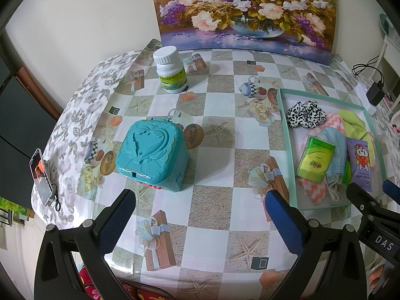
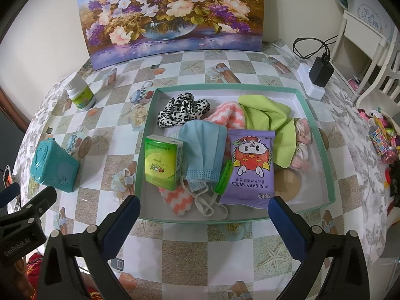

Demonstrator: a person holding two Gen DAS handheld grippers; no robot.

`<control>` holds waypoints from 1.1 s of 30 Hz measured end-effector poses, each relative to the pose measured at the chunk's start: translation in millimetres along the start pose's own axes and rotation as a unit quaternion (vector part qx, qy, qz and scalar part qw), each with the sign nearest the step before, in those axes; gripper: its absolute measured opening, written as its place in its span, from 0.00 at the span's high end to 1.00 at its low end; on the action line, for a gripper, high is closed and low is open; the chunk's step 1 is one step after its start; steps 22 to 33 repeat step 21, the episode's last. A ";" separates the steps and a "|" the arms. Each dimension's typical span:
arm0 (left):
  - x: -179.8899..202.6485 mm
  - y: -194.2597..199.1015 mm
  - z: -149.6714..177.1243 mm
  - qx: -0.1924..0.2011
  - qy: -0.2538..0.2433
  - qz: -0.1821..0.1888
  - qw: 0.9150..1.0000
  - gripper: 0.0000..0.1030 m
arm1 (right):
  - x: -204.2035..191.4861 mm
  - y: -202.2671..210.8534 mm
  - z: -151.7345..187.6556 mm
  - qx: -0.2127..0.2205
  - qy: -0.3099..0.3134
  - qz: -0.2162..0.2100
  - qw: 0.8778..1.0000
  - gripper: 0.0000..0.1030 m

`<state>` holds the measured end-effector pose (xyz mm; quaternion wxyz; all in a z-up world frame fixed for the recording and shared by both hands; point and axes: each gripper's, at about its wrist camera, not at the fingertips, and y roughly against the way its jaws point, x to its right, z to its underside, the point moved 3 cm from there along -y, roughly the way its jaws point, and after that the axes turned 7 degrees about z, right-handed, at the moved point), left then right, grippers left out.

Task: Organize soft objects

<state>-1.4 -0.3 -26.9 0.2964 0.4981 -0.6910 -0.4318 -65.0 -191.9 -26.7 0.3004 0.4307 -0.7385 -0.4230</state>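
A shallow teal-rimmed tray [image 2: 315,120] [image 1: 282,115] holds the soft things: a black-and-white scrunchie [image 2: 182,110] [image 1: 305,114], a pink-and-white fuzzy sock [image 2: 230,115], a lime cloth [image 2: 270,117], a blue face mask [image 2: 202,150] [image 1: 335,145], a green tissue pack [image 2: 162,165] [image 1: 315,158], a purple baby-wipes pack [image 2: 250,167] [image 1: 360,162] and a pale pink scrunchie [image 2: 302,137]. My right gripper [image 2: 203,210] stands open just before the tray's near rim, empty. My left gripper [image 1: 200,205] is open and empty over the tablecloth, near a teal plastic box [image 1: 151,155] [image 2: 53,167].
A white pill bottle [image 1: 168,70] [image 2: 80,95] stands at the back left. A flower painting [image 1: 245,10] [image 2: 172,15] leans on the wall. A charger and white block [image 2: 317,77] sit at back right. A phone [image 1: 41,175] lies at the table's left edge. Toys [image 2: 382,142] crowd the right edge.
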 end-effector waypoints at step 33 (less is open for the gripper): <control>0.2 2.0 -0.9 0.001 0.010 -0.003 1.000 0.00 | 0.4 -0.5 -0.4 -0.001 0.001 0.000 1.000 0.00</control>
